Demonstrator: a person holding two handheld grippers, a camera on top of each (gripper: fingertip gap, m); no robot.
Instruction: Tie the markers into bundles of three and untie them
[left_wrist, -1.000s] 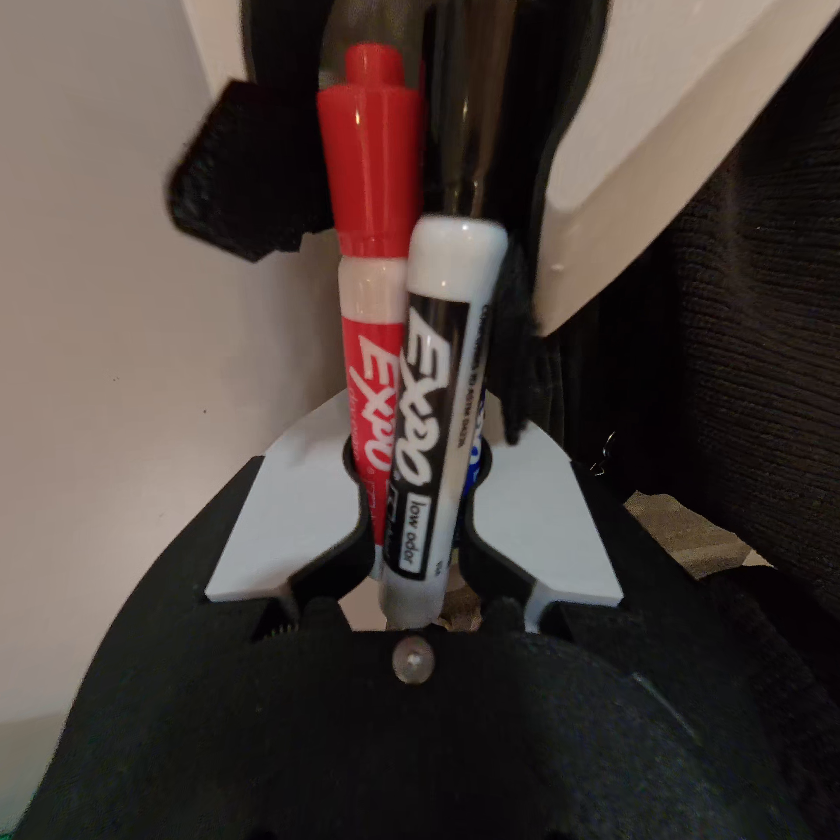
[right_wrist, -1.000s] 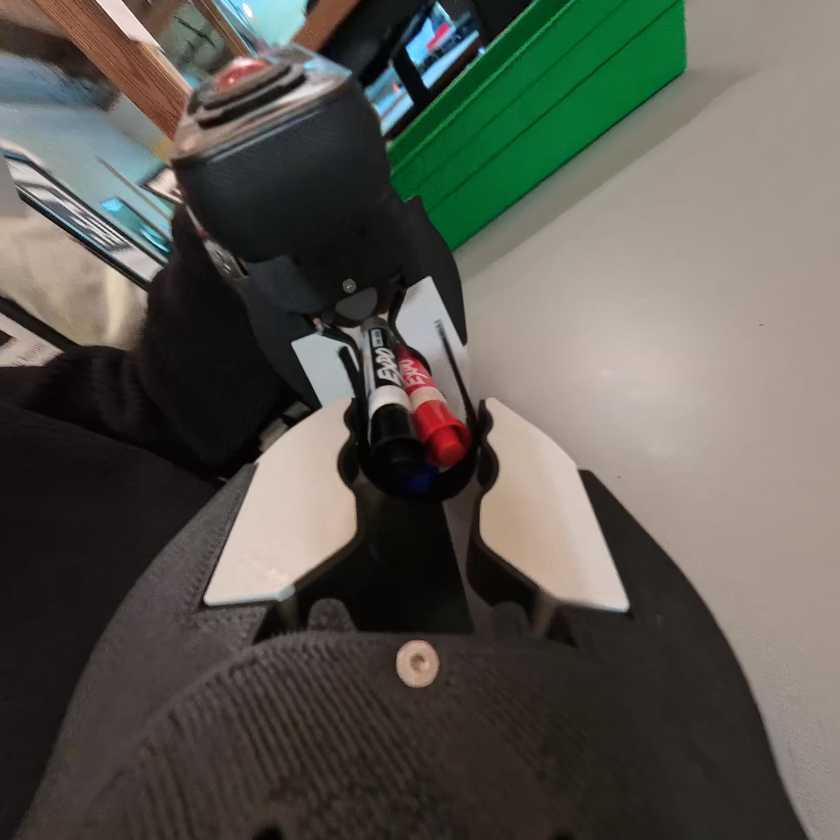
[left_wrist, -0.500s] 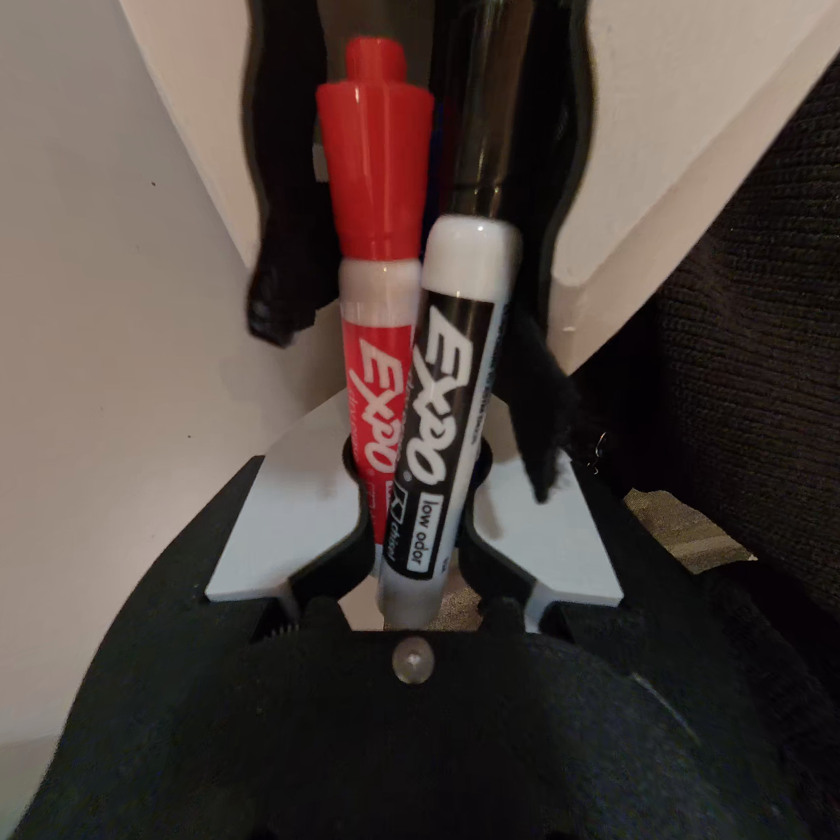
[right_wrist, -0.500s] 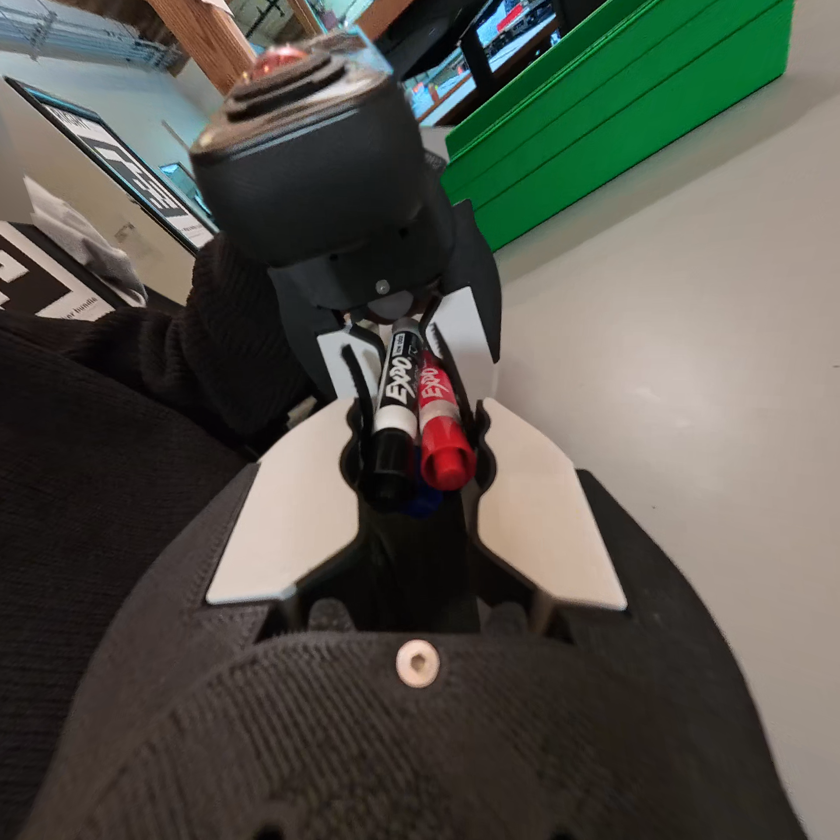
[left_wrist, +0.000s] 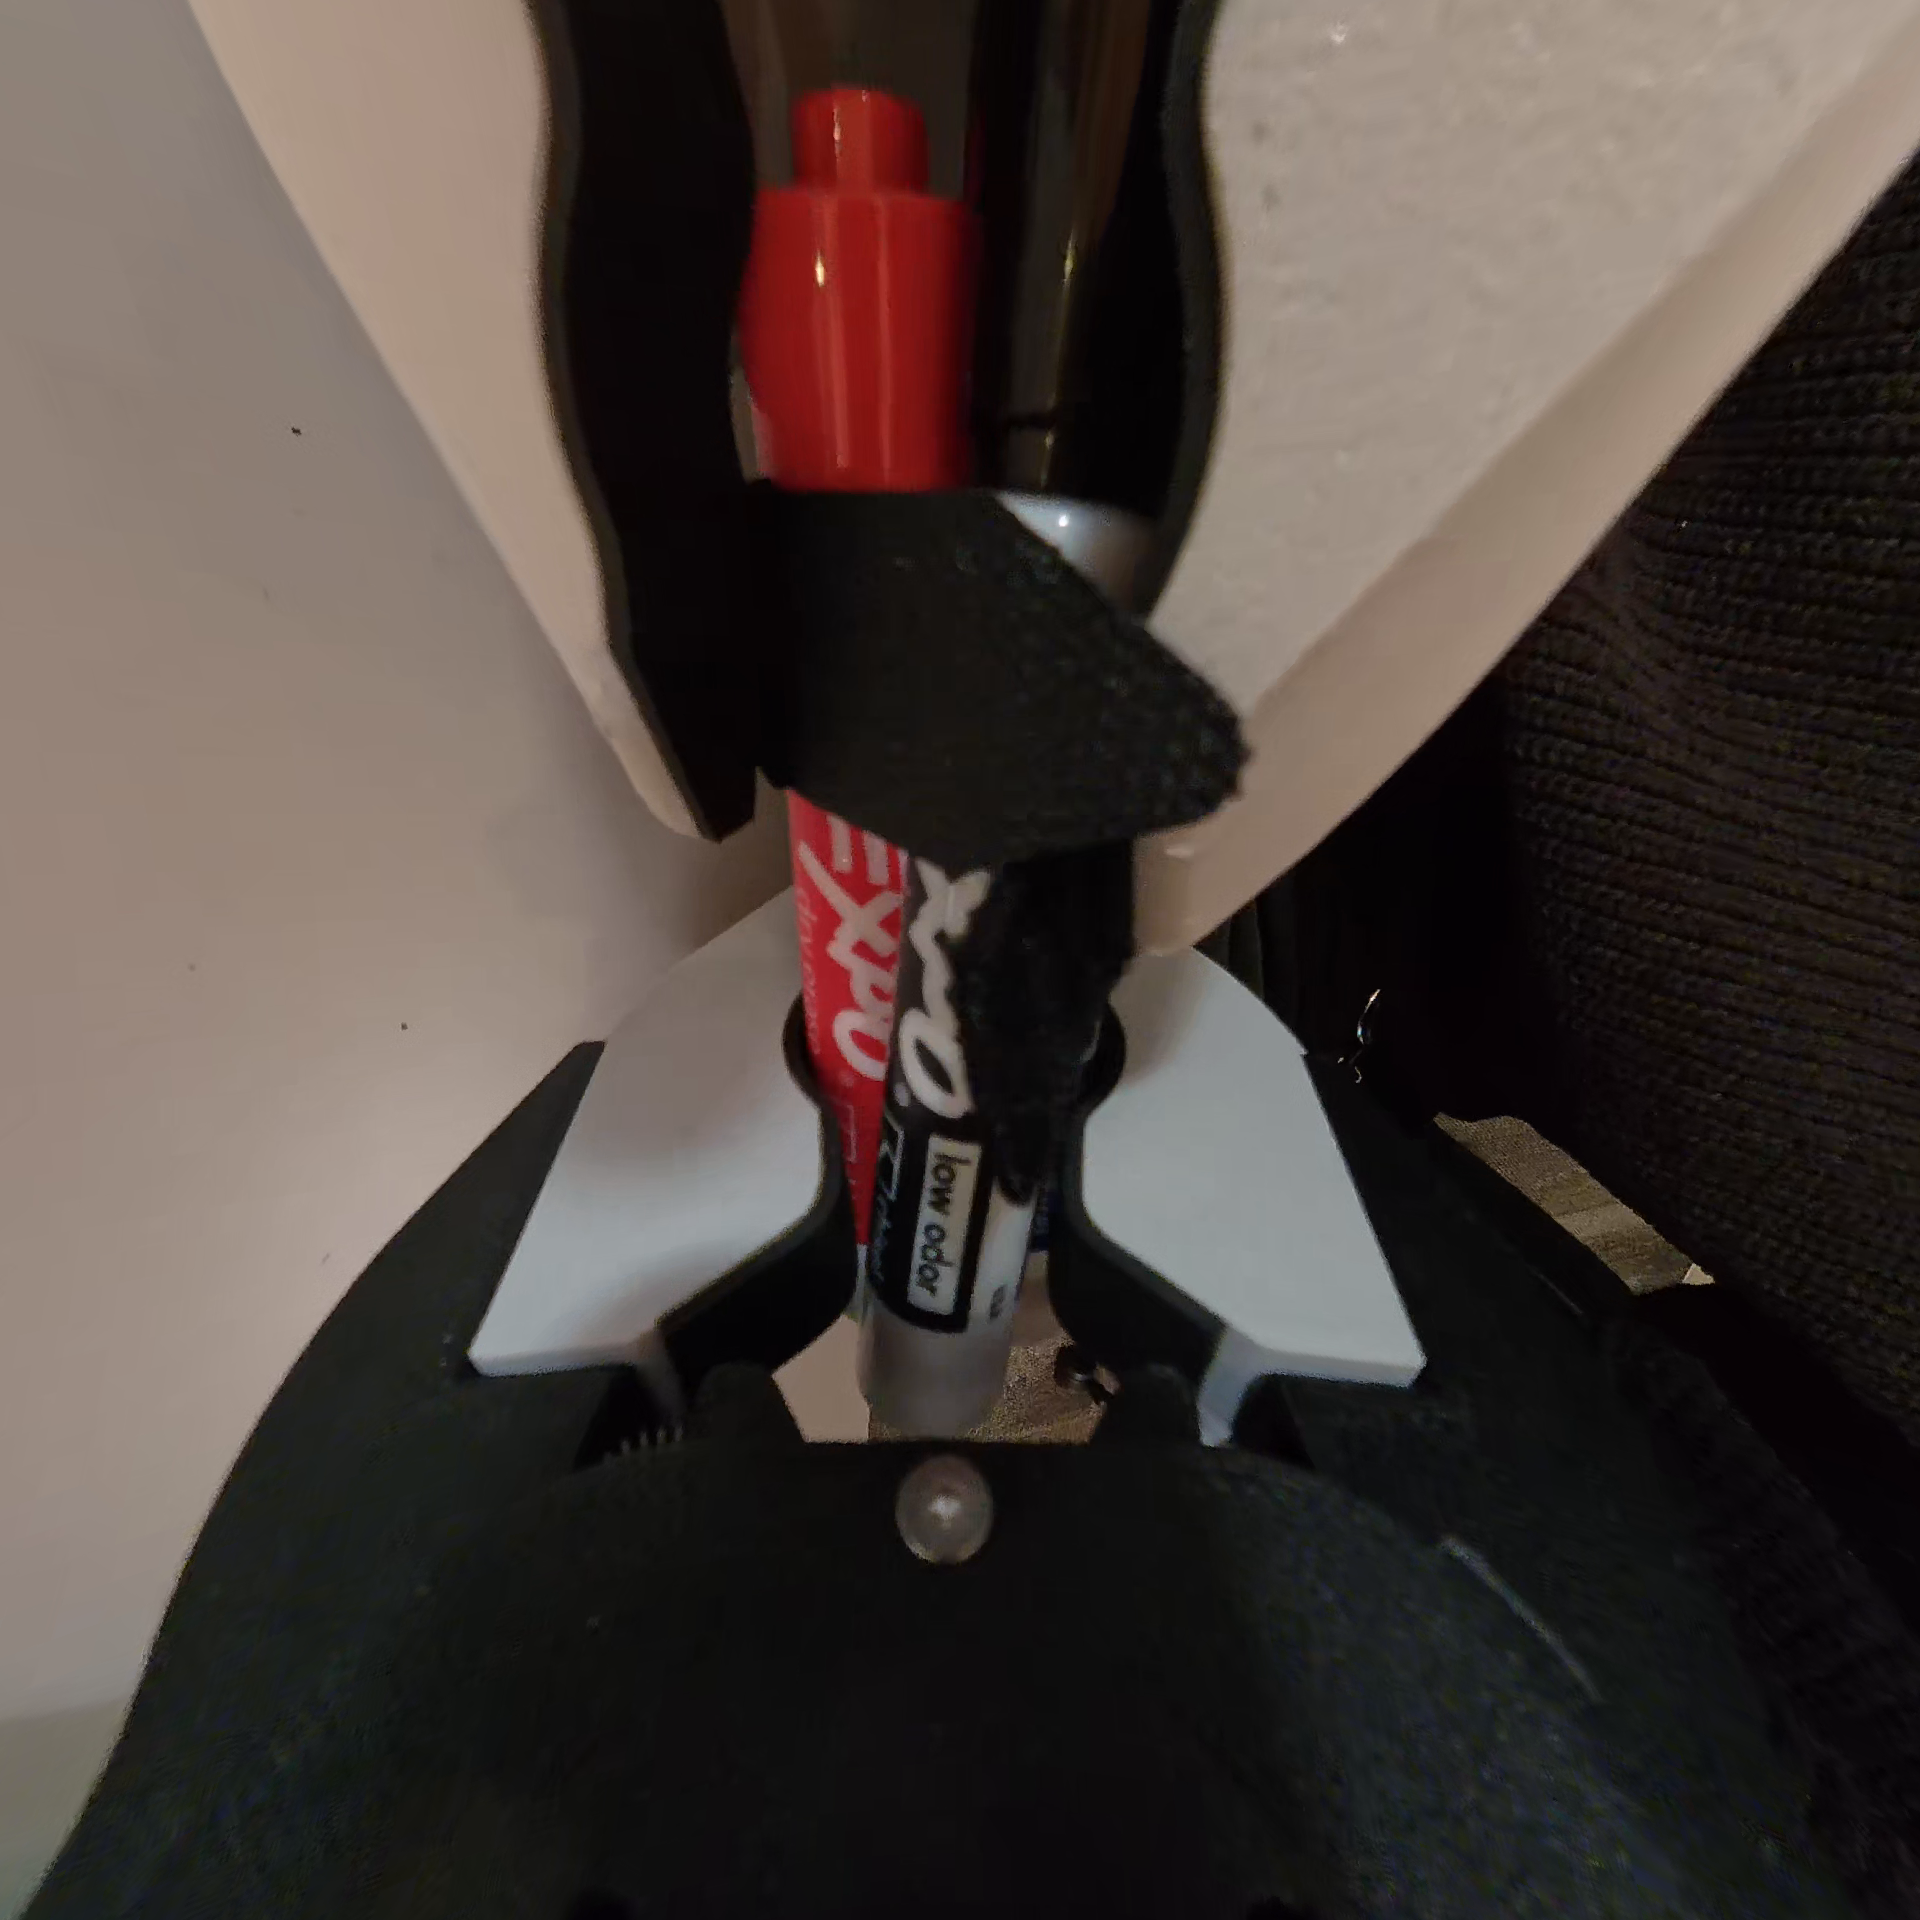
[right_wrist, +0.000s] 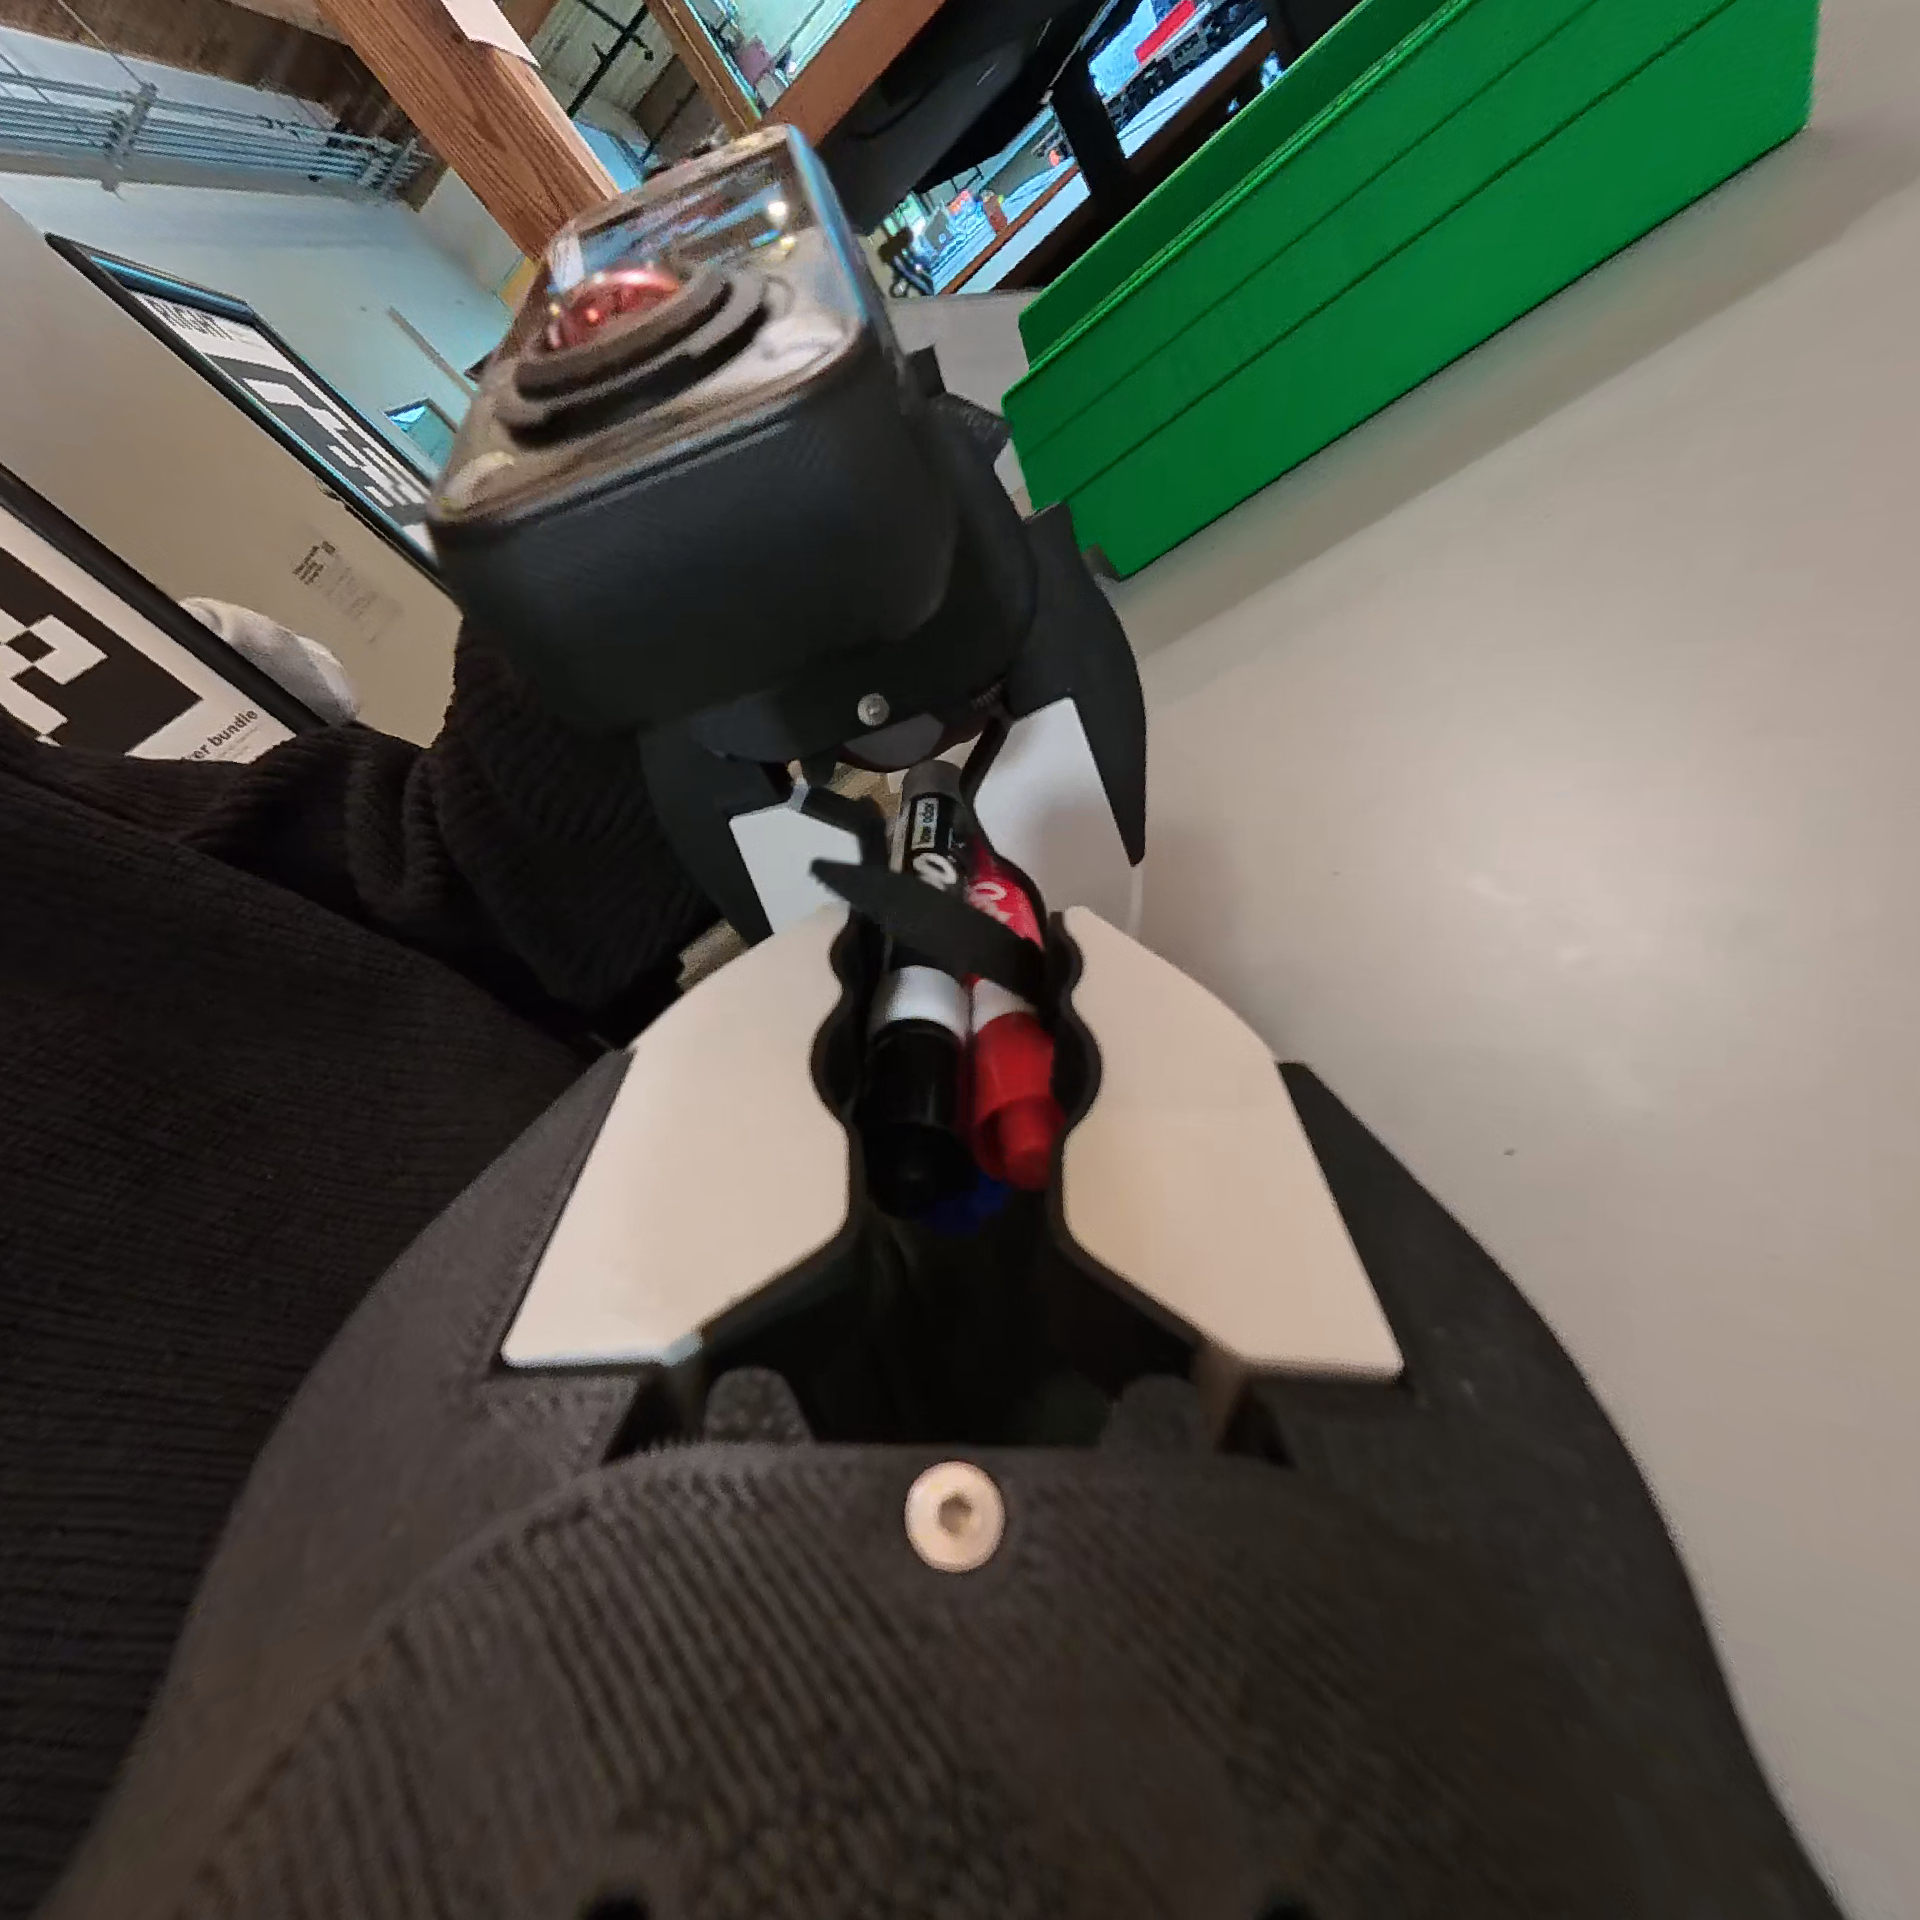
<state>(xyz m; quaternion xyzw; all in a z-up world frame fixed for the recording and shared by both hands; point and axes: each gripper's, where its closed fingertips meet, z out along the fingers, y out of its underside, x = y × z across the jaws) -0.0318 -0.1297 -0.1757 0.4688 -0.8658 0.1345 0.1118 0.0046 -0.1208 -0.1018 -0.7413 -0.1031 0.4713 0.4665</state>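
Three markers are held as a bundle between both grippers: a red one (left_wrist: 852, 364), a black one (left_wrist: 940, 1226) and a blue one mostly hidden behind them. My left gripper (left_wrist: 951, 1039) is shut on their barrel ends. My right gripper (right_wrist: 956, 935) is shut around their cap ends: black (right_wrist: 914, 1091), red (right_wrist: 1013, 1091), blue (right_wrist: 961, 1210). A black strap (left_wrist: 997, 707) lies across the front of the markers, with a loose end on the right and a tail down the black marker. It also shows in the right wrist view (right_wrist: 914, 914). The left gripper (right_wrist: 914, 821) faces me there.
A grey table top (right_wrist: 1558, 831) lies to the right, with stacked green bins (right_wrist: 1403, 312) at its far edge. A person's black knit sleeve (right_wrist: 260, 1039) fills the left. Framed black-and-white pattern boards (right_wrist: 104, 665) stand behind. There is about 8 cm between the tips of the two grippers.
The strap, which hung loose at the sides, now lies across the front of the markers. The right gripper has moved closer along the markers toward the left gripper.
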